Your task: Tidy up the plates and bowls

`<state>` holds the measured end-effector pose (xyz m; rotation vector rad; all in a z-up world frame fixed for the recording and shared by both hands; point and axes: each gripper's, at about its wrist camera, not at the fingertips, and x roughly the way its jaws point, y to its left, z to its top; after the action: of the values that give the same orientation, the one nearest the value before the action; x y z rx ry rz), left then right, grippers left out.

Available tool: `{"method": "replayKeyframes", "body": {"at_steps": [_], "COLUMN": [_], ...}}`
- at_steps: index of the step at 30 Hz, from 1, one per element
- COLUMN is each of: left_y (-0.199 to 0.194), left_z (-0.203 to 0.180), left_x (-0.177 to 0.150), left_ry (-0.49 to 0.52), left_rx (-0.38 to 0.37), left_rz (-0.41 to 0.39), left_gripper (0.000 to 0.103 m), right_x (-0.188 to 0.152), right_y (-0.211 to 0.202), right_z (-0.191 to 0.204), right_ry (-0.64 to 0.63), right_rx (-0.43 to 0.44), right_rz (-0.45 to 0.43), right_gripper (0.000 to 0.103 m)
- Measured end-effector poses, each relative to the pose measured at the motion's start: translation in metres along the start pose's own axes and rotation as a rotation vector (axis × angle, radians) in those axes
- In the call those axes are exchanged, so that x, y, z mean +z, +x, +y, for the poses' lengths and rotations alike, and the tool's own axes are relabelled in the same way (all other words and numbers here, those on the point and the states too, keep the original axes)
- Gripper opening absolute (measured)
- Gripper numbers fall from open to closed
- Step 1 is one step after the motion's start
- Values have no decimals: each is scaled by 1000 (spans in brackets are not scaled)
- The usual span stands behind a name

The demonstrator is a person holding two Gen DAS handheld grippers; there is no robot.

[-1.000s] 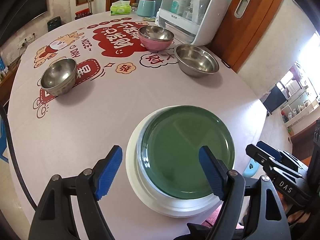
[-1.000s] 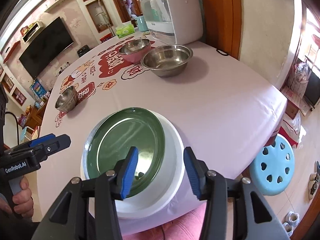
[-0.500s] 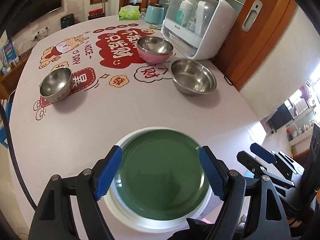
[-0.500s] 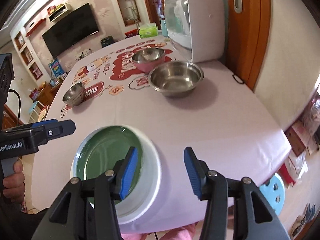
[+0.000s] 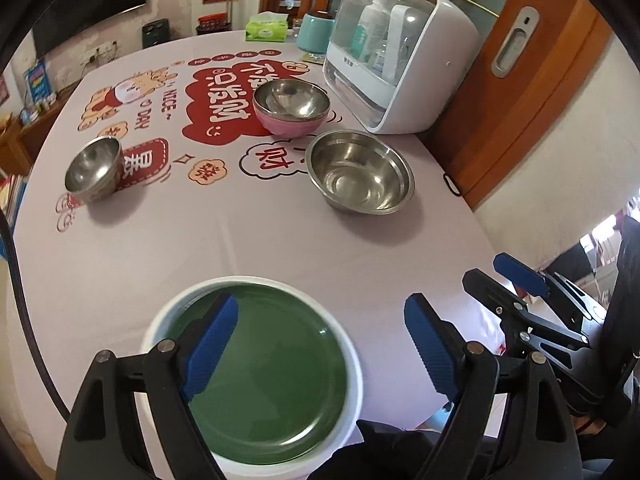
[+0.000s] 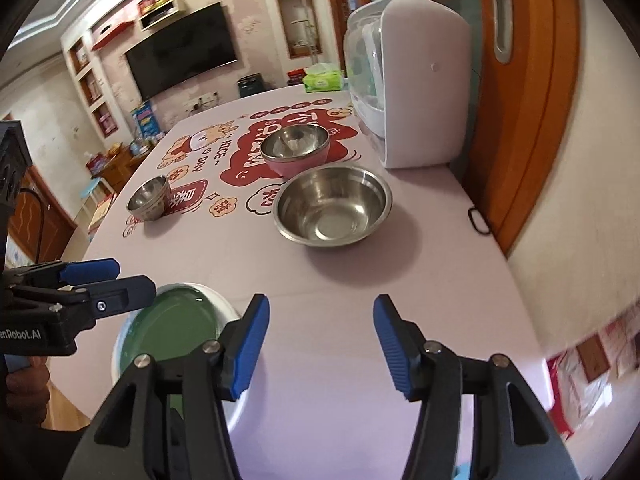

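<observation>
A green plate [image 5: 260,372] lies on a white plate [image 5: 160,320] near the table's front edge. My left gripper [image 5: 320,340] hovers above them. Its jaws are opening and hold nothing, and the left pad [image 5: 212,344] overlaps the green plate. My right gripper [image 6: 320,340] is over bare tablecloth to the right of the plates [image 6: 176,328], jaws opening and empty. Further back stand a small steel bowl [image 5: 92,168], a large steel bowl [image 5: 360,176] and a steel bowl [image 5: 290,100] nested in a pink bowl [image 5: 292,126].
A white cabinet with bottles [image 5: 400,60], a teal cup [image 5: 318,34] and a tissue box [image 5: 266,30] stand at the back. A wooden door [image 5: 520,80] is close on the right. A hand [image 6: 24,384] holds the left gripper [image 6: 116,280].
Both grippers have drawn back and to the right from the plate stack. In the right wrist view the plates have left the gap between the jaws. Both pairs of jaws stand wider.
</observation>
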<state>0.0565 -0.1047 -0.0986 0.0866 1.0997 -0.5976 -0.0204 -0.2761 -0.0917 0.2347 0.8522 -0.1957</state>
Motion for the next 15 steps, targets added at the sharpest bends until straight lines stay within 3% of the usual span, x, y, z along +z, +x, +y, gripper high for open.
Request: {"method": "replayKeyframes", "body": {"at_steps": [15], "left_y": [33], "left_z": [-34], "left_x": [30], "left_ry": [-98], "left_rx": [68], "left_rz": [-4], "left_gripper": [85], "right_x": [50], "right_y": [21], "right_z": [-47], "right_ry": [-96], "right_rx": [71], "right_rz": [-31], "right_gripper": [55]}}
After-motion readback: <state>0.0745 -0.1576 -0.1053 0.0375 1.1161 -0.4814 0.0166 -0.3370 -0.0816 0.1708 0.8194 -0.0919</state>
